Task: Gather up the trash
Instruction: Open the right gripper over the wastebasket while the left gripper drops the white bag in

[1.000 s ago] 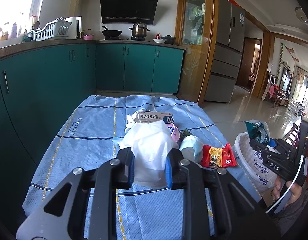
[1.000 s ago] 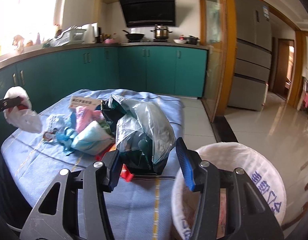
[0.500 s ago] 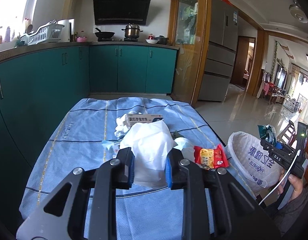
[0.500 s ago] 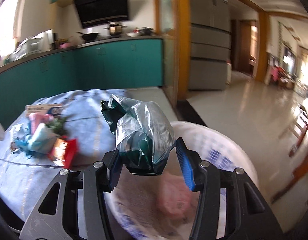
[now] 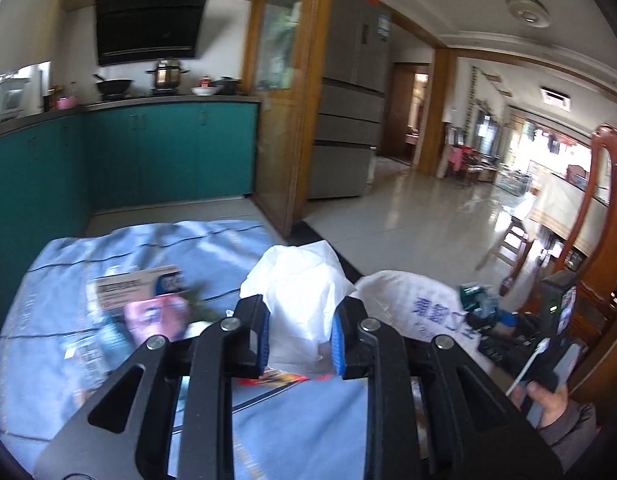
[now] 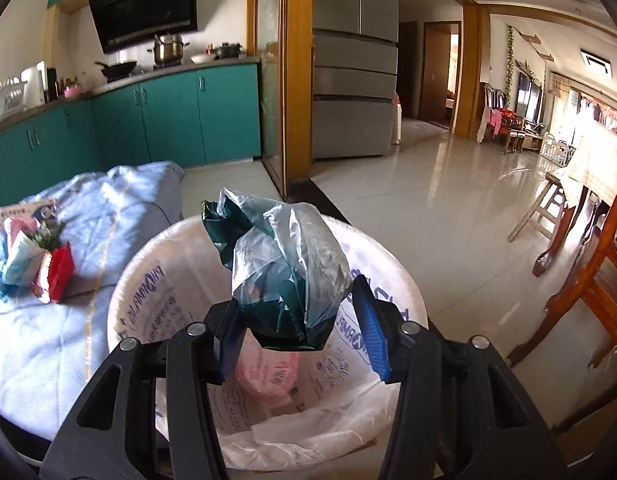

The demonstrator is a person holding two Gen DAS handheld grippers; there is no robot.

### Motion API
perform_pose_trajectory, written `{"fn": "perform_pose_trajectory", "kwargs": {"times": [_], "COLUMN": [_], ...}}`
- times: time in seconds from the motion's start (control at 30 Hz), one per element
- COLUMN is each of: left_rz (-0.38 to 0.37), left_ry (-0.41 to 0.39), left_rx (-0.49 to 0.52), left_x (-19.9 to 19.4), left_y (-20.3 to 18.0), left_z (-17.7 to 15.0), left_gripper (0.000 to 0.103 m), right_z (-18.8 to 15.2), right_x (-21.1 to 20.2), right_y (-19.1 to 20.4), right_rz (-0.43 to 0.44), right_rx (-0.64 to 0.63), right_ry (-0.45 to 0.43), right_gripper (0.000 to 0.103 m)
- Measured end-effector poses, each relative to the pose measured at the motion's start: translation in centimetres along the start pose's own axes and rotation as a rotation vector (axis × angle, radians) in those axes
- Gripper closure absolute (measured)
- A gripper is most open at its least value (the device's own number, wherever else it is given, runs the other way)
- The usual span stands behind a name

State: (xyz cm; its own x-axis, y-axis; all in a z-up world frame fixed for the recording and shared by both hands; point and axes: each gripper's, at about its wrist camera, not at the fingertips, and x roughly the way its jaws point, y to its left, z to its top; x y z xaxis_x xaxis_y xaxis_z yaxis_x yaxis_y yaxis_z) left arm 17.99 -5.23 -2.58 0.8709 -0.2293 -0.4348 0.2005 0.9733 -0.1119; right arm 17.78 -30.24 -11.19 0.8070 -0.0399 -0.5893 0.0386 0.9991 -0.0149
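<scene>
Left wrist view: the white liner of the trash bin [image 5: 420,304], at right of centre, carries blue printed characters, too blurred to read. A carton [image 5: 136,286] at left centre on the blue-clothed bench [image 5: 108,248] bears dark print, also unreadable. The left gripper [image 5: 300,338] reaches up from the bottom edge, tilted slightly downward, its jaws nearly closed and pinching a crumpled white paper wad [image 5: 298,300] at frame centre. At lower right a hand [image 5: 548,398] grips the other tool.

Right wrist view: blue lettering rings the bin liner [image 6: 148,292], mirrored and illegible. The right gripper [image 6: 300,340] angles down over the bin mouth, jaws partly open yet clamped on a crinkled grey-green plastic bag [image 6: 288,268] at centre. A red snack packet [image 6: 54,276] lies on the bench at left.
</scene>
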Motion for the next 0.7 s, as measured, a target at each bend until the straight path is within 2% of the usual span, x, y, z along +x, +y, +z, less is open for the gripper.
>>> {"fn": "perform_pose_trajectory", "kwargs": {"times": [0.13, 0.23, 0.3, 0.4, 0.47, 0.53, 0.7], "left_rz": [-0.082, -0.101, -0.147, -0.189, -0.188, -0.167, -0.077], "left_ry": [0.067, 0.101, 0.156, 0.205, 0.186, 0.147, 0.078], "left_rx": [0.027, 0.055, 0.059, 0.058, 0.054, 0.040, -0.041], "left_x": [5.1, 8.6, 11.4, 13.5, 13.2, 12.1, 8.0], "left_y": [-3.8, -6.1, -7.6, -9.0, -8.9, -8.0, -3.3], "left_z": [0.1, -0.3, -0.9, -1.8, -2.1, -2.2, -1.9], "left_gripper": [0.079, 0.077, 0.075, 0.058, 0.041, 0.032, 0.026], "right_z": [0.1, 0.3, 0.4, 0.4, 0.2, 0.2, 0.7], "right_x": [0.5, -0.2, -0.5, -0.5, -0.2, 0.1, 0.5], "right_y": [0.3, -0.6, -1.8, -3.3, -3.9, -3.9, -2.2], "right_rz": [0.017, 0.002, -0.003, -0.015, -0.014, -0.005, 0.030], "right_rx": [-0.016, 0.027, 0.083, 0.157, 0.182, 0.185, 0.134], "right_ry": [0.017, -0.018, -0.043, -0.051, -0.038, -0.029, -0.025], "right_gripper": [0.052, 0.039, 0.034, 0.028, 0.028, 0.028, 0.028]}}
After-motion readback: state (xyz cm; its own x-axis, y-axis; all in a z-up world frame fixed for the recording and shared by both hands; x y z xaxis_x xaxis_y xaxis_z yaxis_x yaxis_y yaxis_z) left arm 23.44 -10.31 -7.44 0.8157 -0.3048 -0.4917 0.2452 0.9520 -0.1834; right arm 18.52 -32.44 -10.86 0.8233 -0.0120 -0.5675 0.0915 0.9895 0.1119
